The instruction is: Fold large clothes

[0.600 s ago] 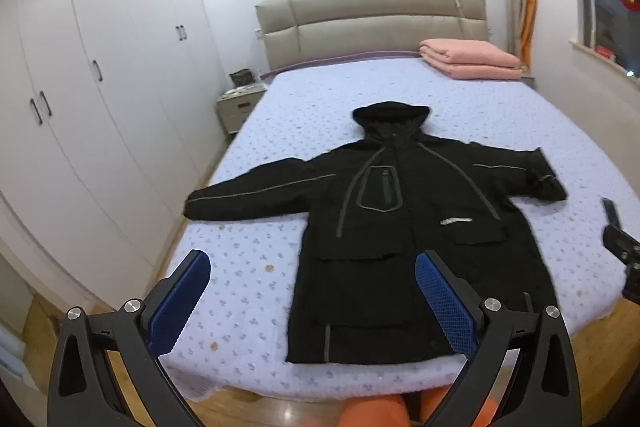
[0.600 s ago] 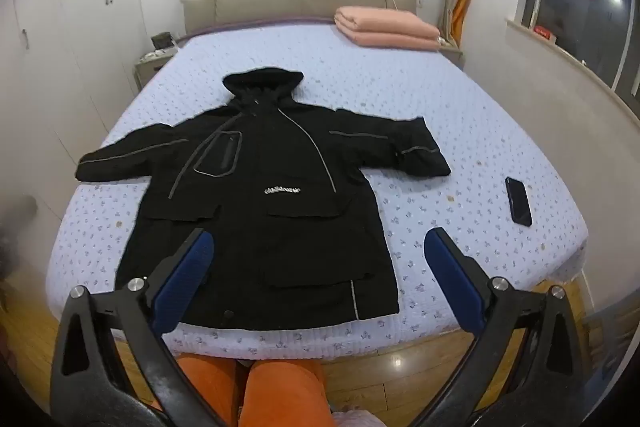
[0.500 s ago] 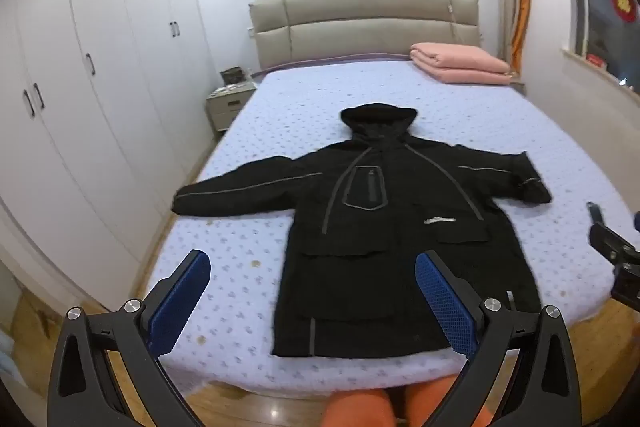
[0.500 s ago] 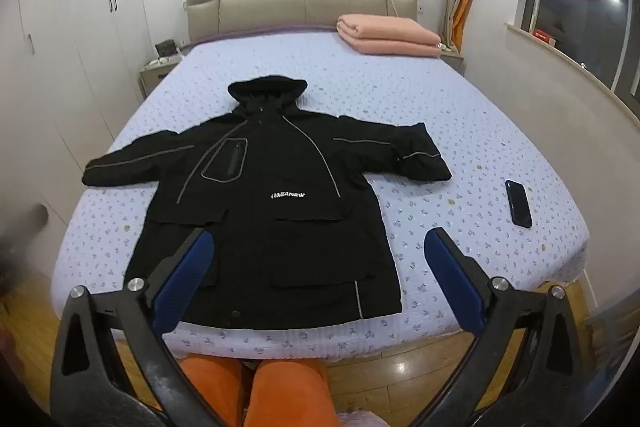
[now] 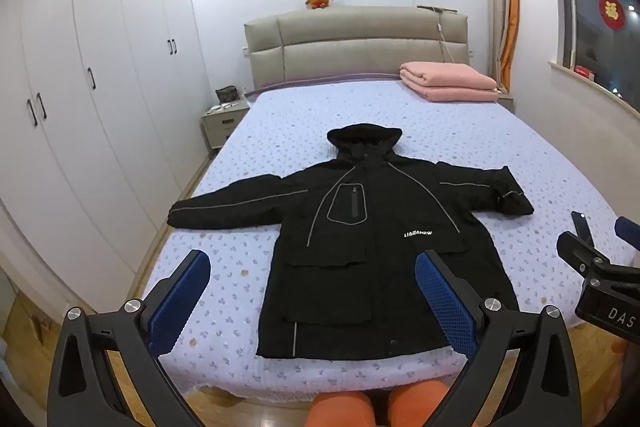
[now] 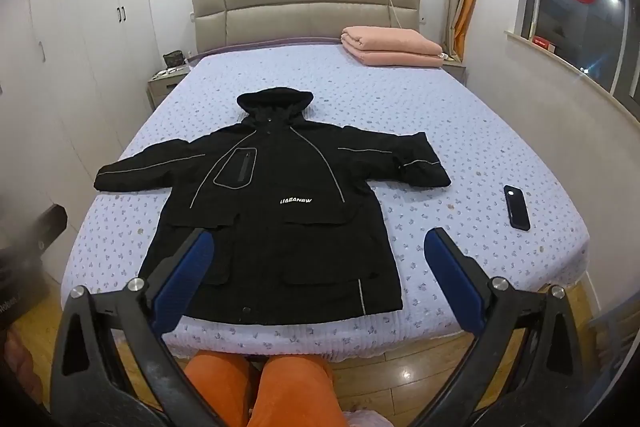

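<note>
jacket (image 5: 372, 243) is laid flat, front up, on the near half of the bed (image 5: 460, 131), sleeves spread left and right. since the earlier frames both views have been drawn back and raised. left gripper (image 5: 312, 301) and right gripper (image 6: 320, 277) are held spread wide and empty, so folding is judged not yet begun.

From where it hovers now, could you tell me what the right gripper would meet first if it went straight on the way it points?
Probably the black jacket spread on the bed: the open right gripper points down at its lower front. Nothing stands between, though depth is uncertain.
</note>
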Demonstrator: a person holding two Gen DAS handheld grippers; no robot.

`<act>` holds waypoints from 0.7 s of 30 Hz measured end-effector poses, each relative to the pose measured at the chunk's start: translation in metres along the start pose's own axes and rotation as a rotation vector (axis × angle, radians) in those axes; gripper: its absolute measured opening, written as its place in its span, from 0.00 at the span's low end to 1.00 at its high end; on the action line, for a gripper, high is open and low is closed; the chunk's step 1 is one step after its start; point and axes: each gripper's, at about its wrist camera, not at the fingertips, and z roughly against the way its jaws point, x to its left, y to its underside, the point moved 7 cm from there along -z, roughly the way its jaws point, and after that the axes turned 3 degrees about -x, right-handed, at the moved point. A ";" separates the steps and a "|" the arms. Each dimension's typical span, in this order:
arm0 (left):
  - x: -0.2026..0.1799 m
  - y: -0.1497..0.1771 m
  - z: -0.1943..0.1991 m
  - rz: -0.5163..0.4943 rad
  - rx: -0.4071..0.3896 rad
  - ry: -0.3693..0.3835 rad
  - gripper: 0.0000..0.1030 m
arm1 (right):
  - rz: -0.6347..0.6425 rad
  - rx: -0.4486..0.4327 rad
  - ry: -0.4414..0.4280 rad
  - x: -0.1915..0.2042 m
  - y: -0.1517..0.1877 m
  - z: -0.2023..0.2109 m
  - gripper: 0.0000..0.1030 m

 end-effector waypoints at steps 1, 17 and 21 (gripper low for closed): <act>-0.001 0.000 0.002 -0.001 -0.003 0.000 0.99 | 0.003 -0.002 0.003 0.001 0.000 0.001 1.00; 0.010 0.007 0.006 0.039 0.018 0.004 0.99 | 0.027 0.000 0.004 0.014 0.008 0.000 1.00; 0.007 0.008 0.002 0.042 0.031 0.006 0.99 | 0.034 0.000 0.003 0.019 0.011 0.001 1.00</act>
